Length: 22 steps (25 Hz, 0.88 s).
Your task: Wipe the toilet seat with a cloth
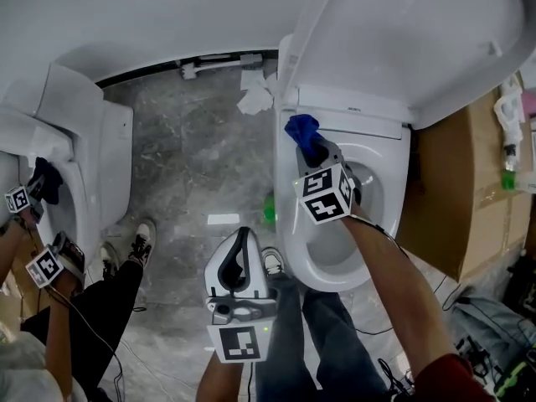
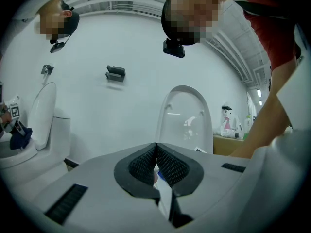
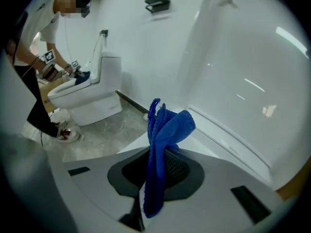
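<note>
The white toilet stands at centre right of the head view, its lid [image 1: 402, 40] raised and its seat [image 1: 295, 224] down around the bowl. My right gripper [image 1: 314, 151] hovers over the back left of the seat, shut on a blue cloth [image 1: 303, 132]. In the right gripper view the cloth [image 3: 167, 127] sticks up from between the jaws of the right gripper [image 3: 163, 152], in front of the lid [image 3: 243, 57]. My left gripper [image 1: 243, 237] hangs lower, left of the bowl's front, shut and empty. From the left gripper [image 2: 156, 152] the lid [image 2: 184, 120] shows ahead.
A cardboard box [image 1: 469, 191] with a spray bottle [image 1: 509, 153] stands right of the toilet. Crumpled paper [image 1: 255, 99] and a green object [image 1: 269, 208] lie on the grey floor. At the left another person [image 1: 50, 342] works with grippers on a second toilet [image 1: 92, 141].
</note>
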### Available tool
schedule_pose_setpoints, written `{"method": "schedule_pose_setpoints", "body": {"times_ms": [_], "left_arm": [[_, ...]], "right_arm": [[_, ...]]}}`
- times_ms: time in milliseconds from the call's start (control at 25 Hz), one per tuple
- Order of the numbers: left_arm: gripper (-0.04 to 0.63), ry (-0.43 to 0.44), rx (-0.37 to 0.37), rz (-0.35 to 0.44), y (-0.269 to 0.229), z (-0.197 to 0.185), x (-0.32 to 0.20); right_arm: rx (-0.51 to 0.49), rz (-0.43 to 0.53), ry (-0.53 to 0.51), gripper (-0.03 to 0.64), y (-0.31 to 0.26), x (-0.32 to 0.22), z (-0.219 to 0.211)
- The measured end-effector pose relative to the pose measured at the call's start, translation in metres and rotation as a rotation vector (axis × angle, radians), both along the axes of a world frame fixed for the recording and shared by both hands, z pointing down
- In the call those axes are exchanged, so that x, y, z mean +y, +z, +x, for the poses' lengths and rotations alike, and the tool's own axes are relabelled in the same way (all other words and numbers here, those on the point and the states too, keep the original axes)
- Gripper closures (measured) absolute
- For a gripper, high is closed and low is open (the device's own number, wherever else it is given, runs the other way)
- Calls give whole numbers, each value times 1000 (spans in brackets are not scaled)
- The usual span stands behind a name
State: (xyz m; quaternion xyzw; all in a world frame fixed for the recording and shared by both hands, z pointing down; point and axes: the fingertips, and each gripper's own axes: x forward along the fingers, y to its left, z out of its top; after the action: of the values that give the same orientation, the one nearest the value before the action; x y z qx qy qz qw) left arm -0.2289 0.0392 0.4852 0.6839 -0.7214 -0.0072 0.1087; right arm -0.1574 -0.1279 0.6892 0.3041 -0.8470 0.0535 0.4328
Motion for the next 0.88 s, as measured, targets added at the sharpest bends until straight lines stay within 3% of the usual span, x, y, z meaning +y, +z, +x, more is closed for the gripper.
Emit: {"method": "schedule_pose_setpoints", "body": {"times_ms": [120,440,880], "left_arm": [[578,-8,-9,-4,0,-3,6],[578,-37,-2,-1,-3,-5,23],[578,-55,-20,-7,-5,19,58]], "right_arm": [[51,21,-132,555,2,20,-12],[111,49,-342,555,6,82,-14],[139,36,-492,555,11,183,17]]}}
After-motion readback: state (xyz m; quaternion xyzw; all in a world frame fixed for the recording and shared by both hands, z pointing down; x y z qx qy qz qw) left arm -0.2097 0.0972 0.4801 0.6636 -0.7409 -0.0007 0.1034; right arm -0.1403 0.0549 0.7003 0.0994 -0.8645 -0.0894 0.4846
